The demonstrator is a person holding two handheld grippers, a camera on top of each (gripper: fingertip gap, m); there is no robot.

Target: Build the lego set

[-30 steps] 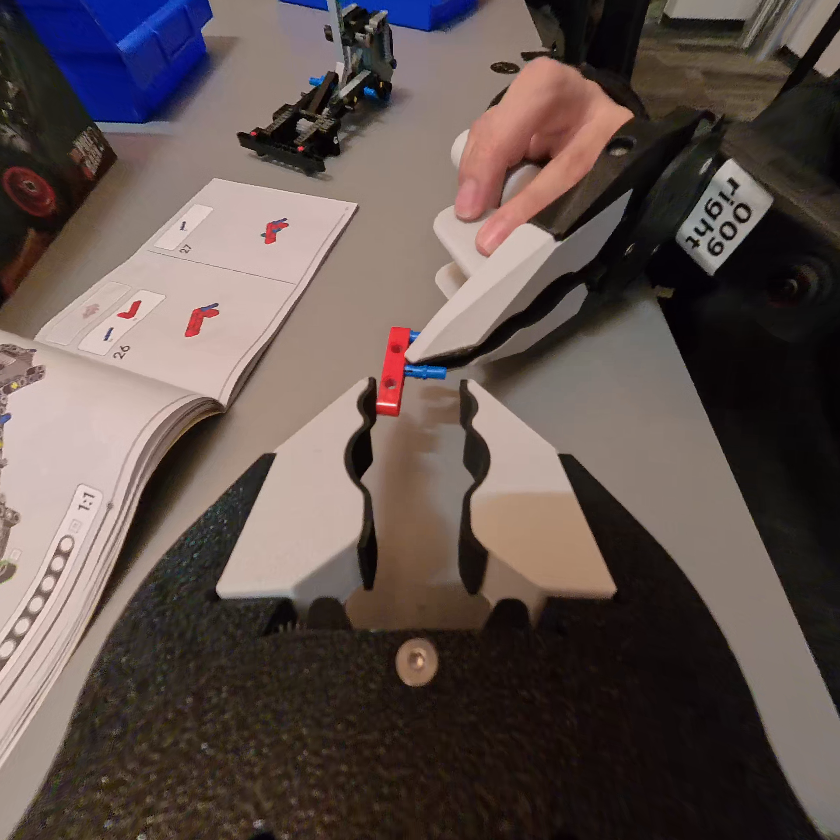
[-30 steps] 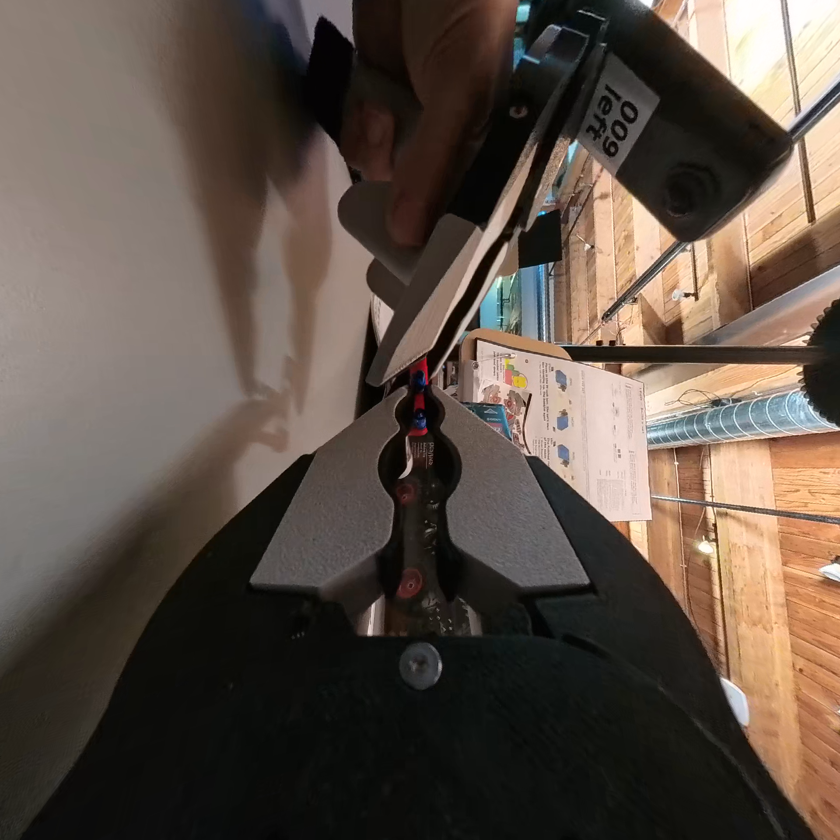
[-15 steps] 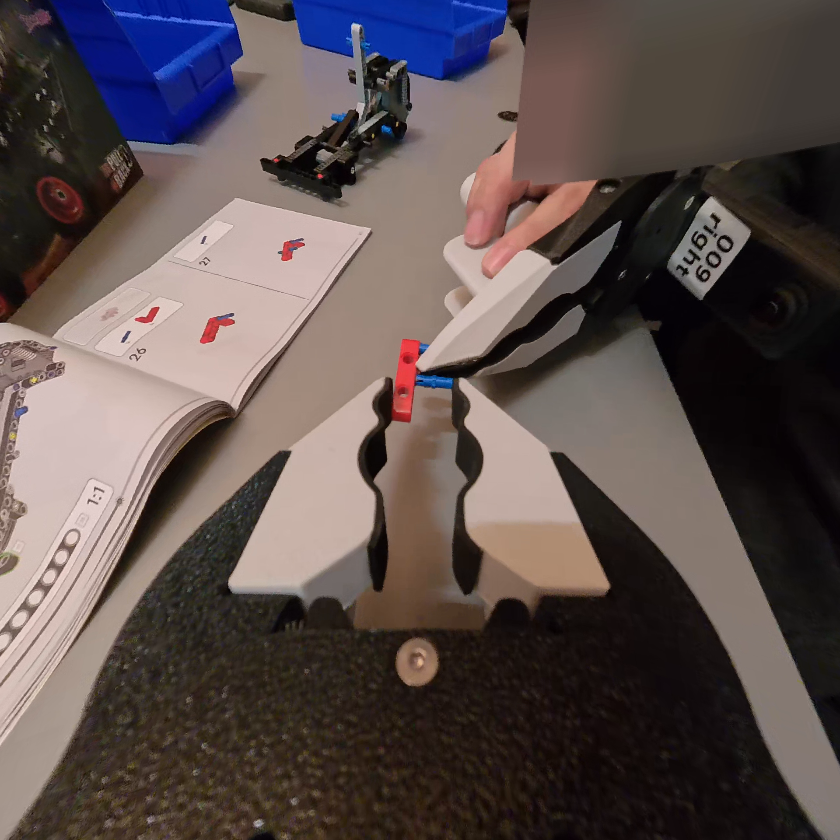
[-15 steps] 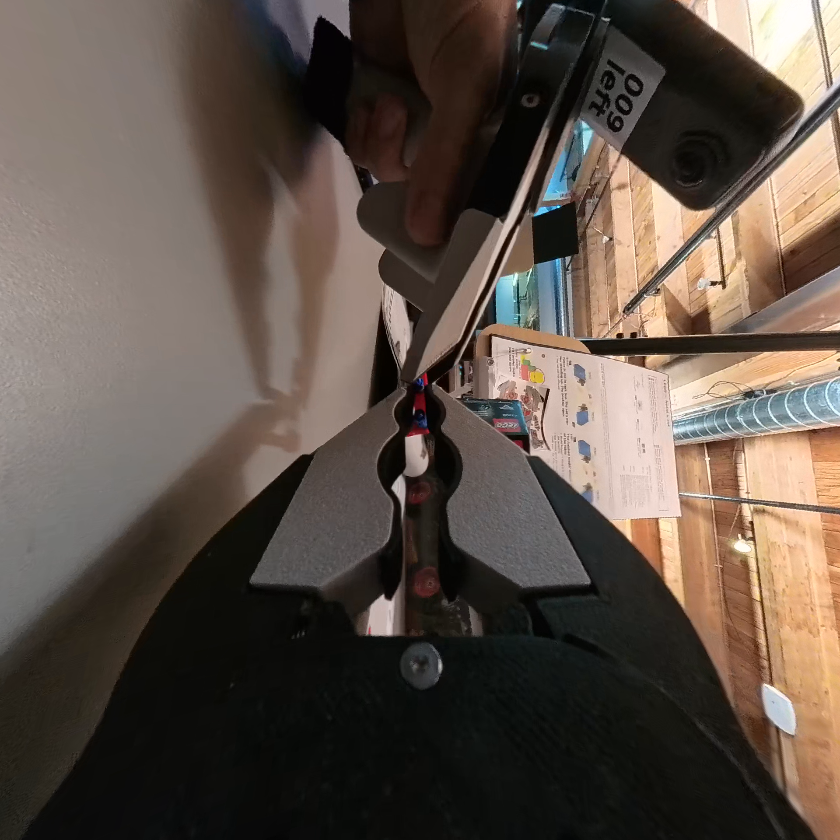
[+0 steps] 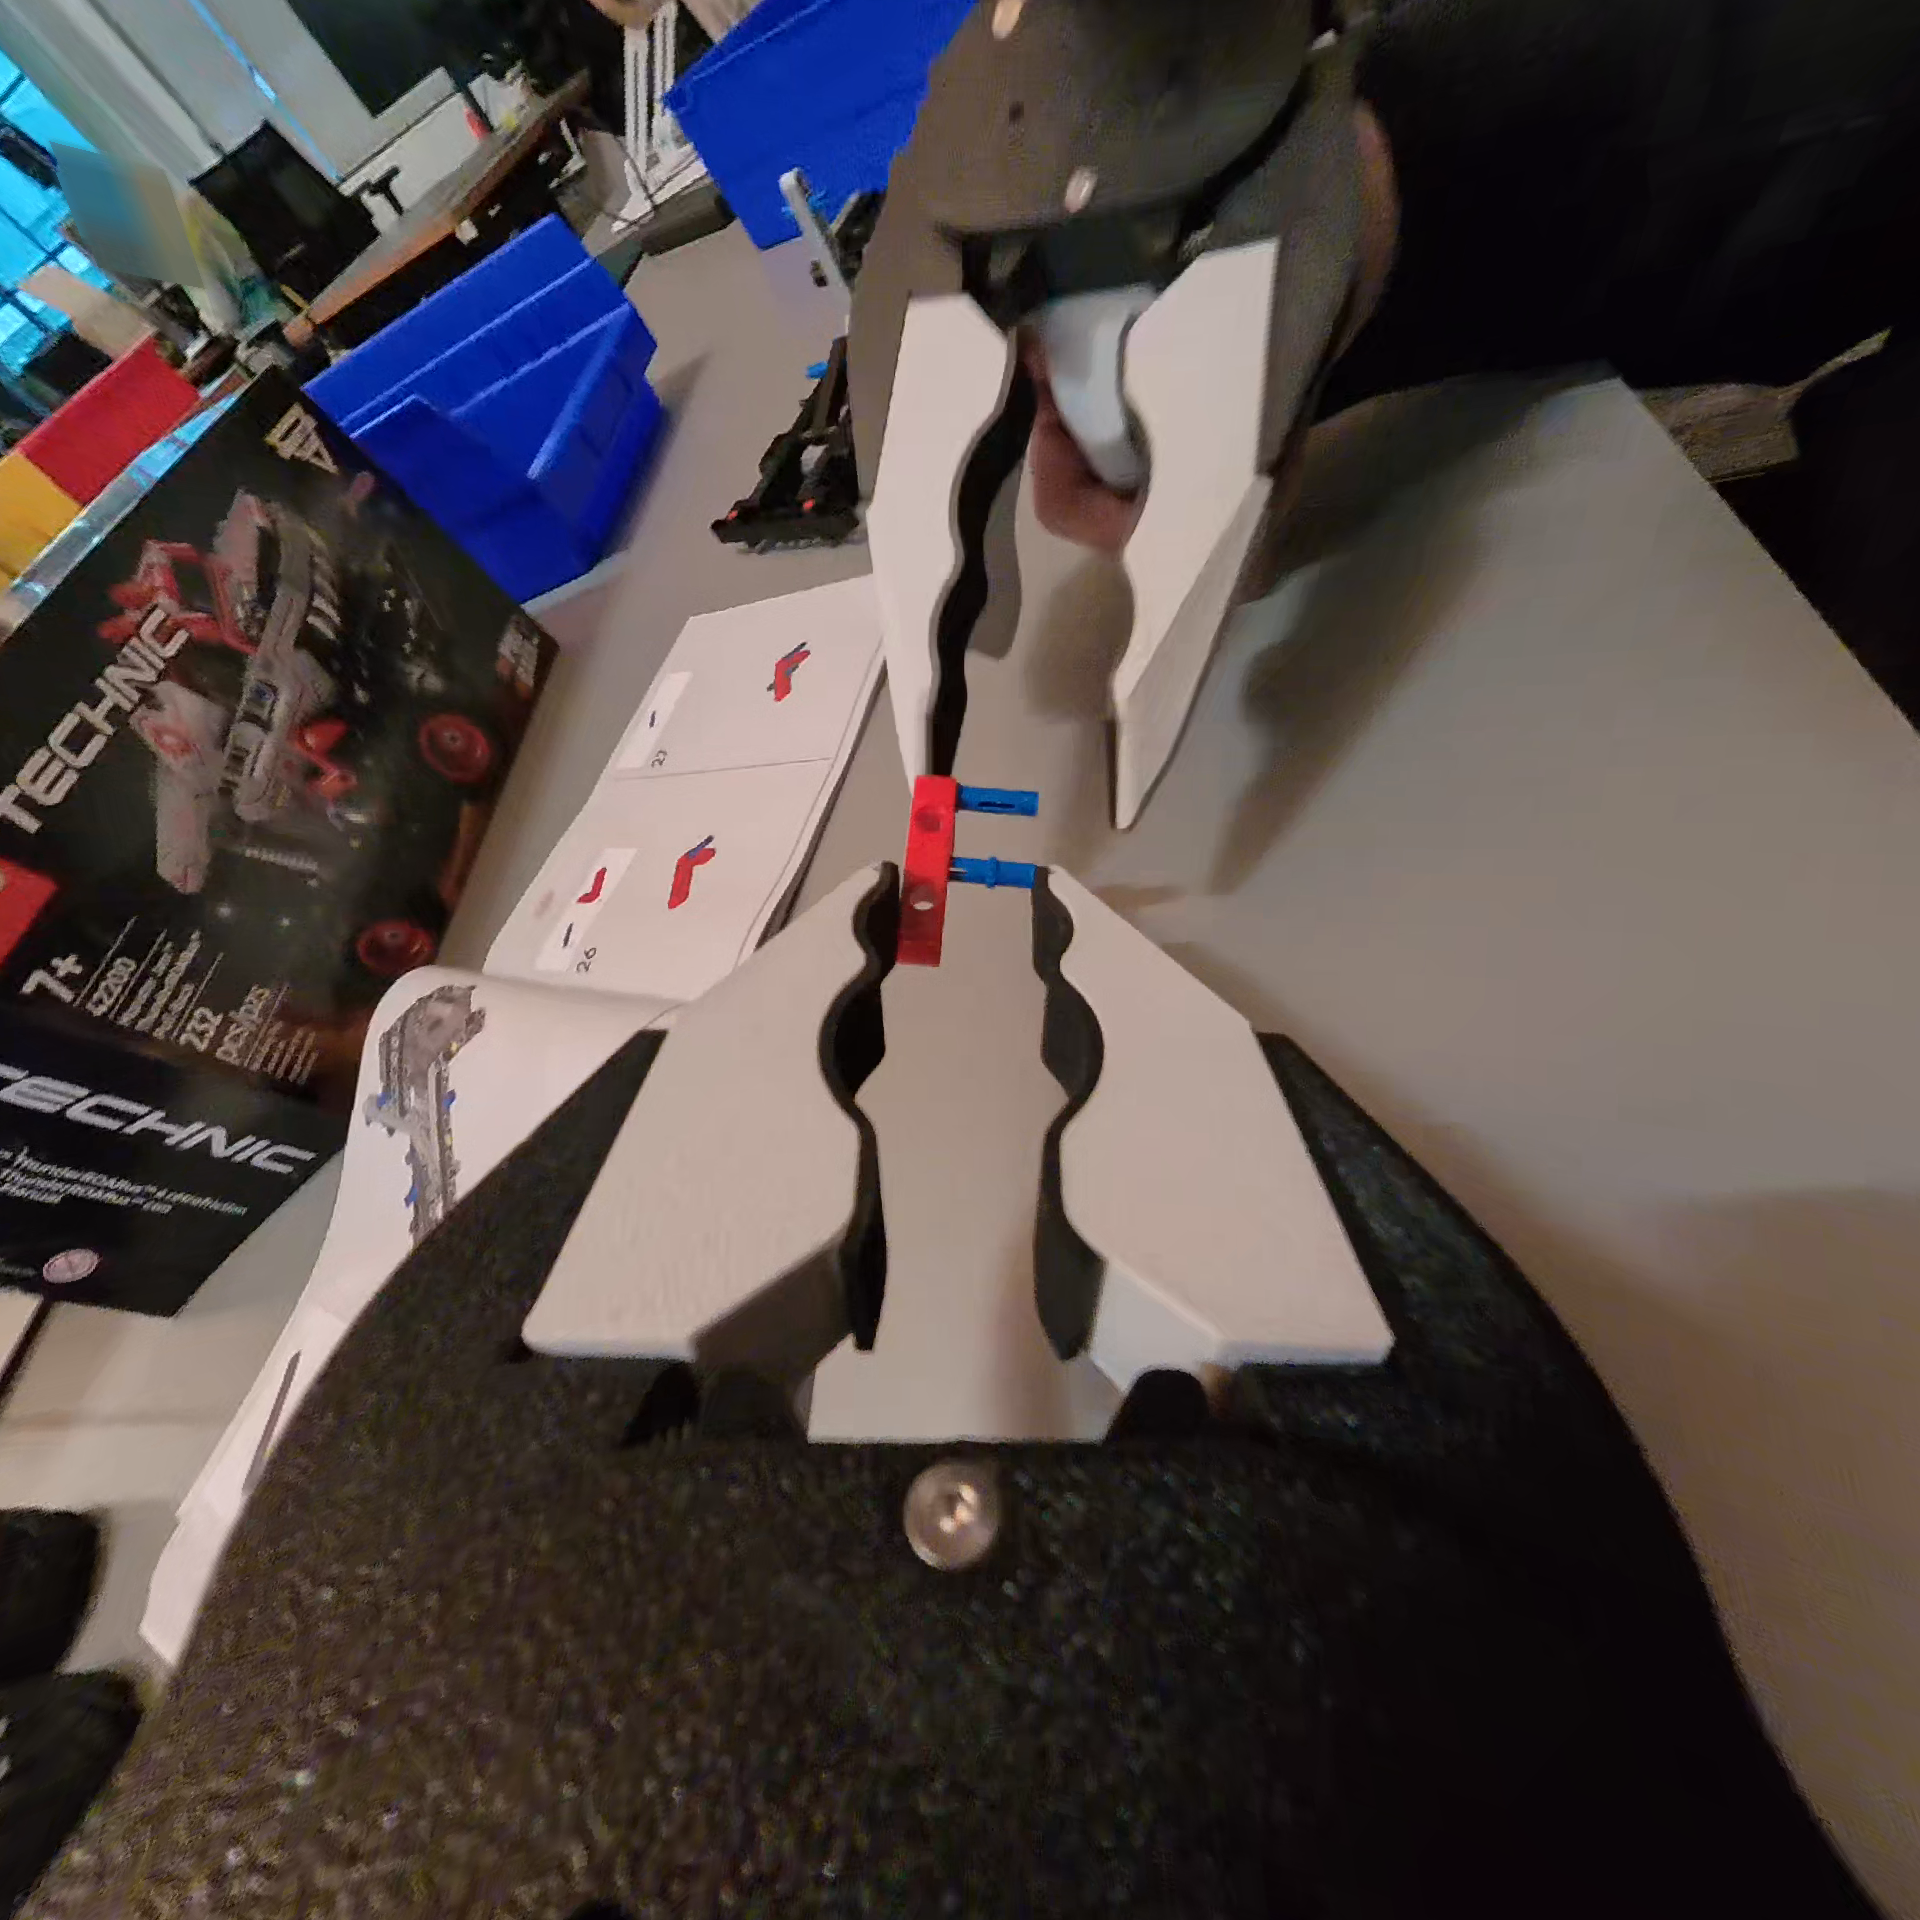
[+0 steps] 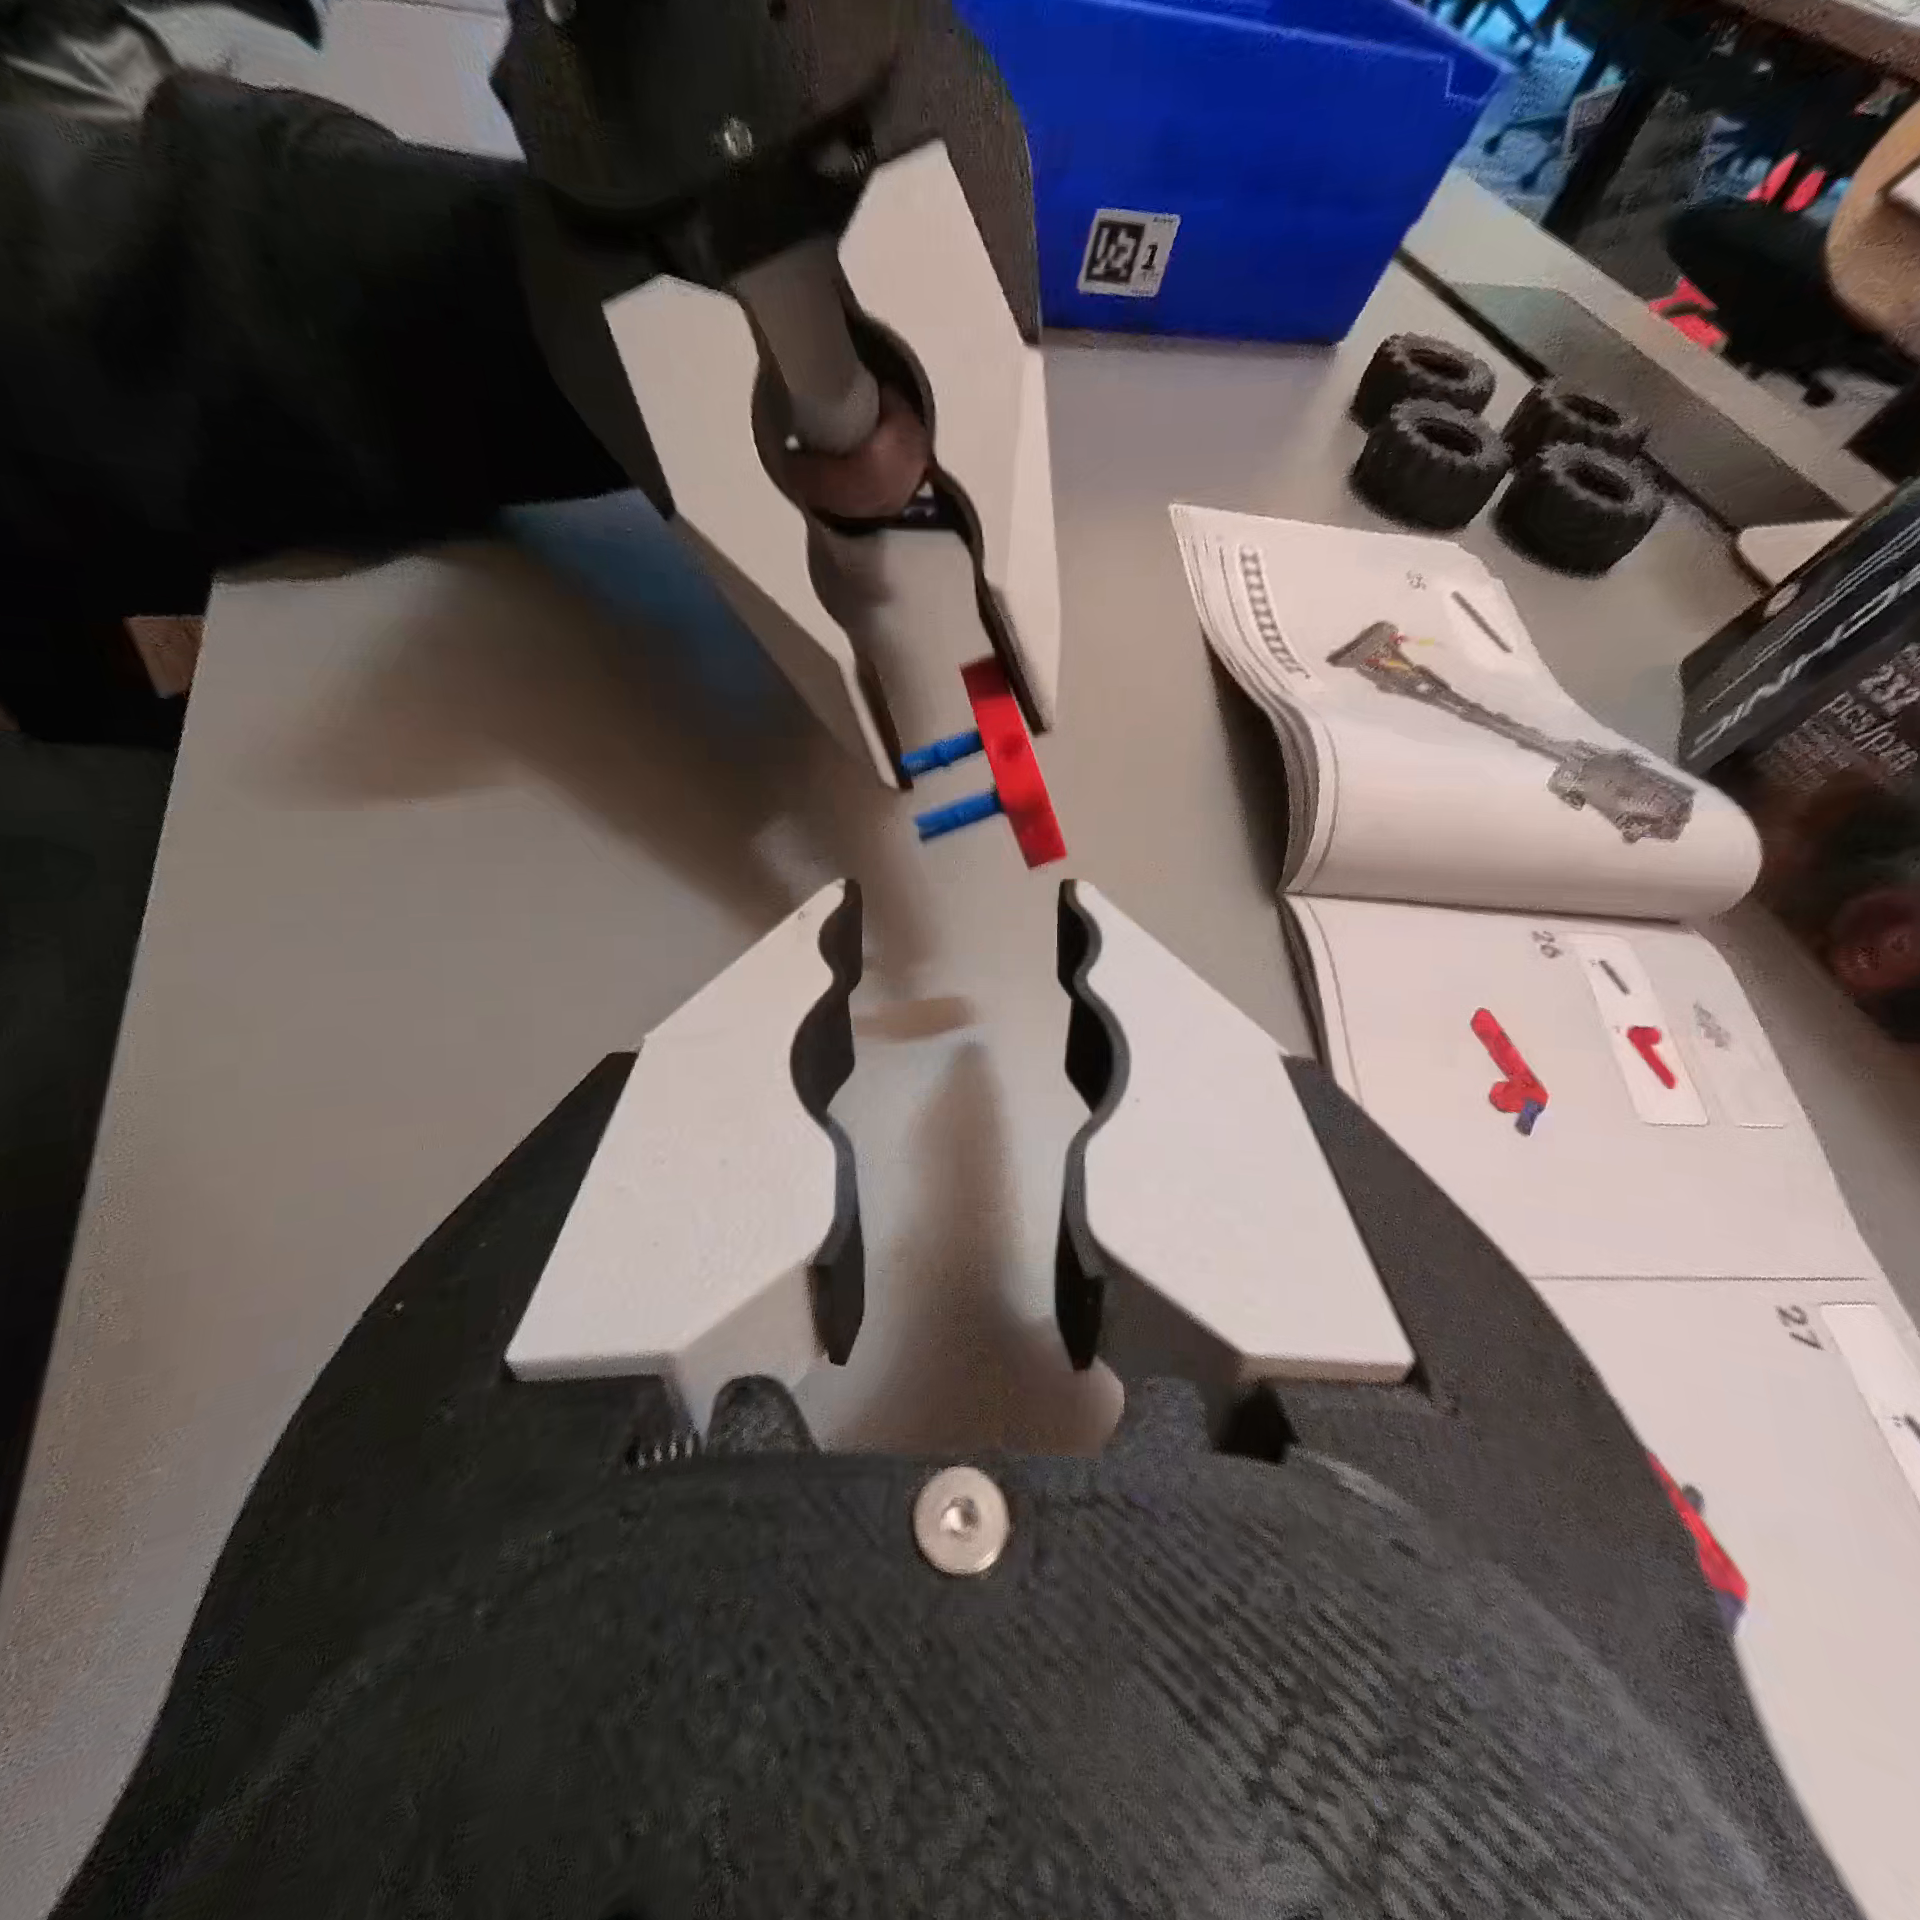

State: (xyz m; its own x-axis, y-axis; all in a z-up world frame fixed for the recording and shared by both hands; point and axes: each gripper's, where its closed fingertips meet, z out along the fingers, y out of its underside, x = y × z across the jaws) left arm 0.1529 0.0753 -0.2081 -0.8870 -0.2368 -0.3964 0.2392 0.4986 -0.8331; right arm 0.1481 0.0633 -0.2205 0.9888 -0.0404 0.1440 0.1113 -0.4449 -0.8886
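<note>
My left gripper is shut on a small red beam with two blue pins sticking out of its side, and holds it above the grey table. The lower pin spans to its right fingertip. My right gripper is open and empty, facing the left one, tips just short of the piece. In the right wrist view the red beam and the blue pins sit between the left gripper's fingers. The right gripper's spread fingers show in the left wrist view.
An open instruction booklet lies beside the grippers. A set box stands at the left, blue bins behind. A black partly built chassis sits beyond the booklet. Several black tyres lie near the bin. The grippers are tip to tip, or close to it.
My right gripper has let go of the blue pin, opened and pulled back, turning to face the left one. My left gripper has closed on the red piece and lifted it.
</note>
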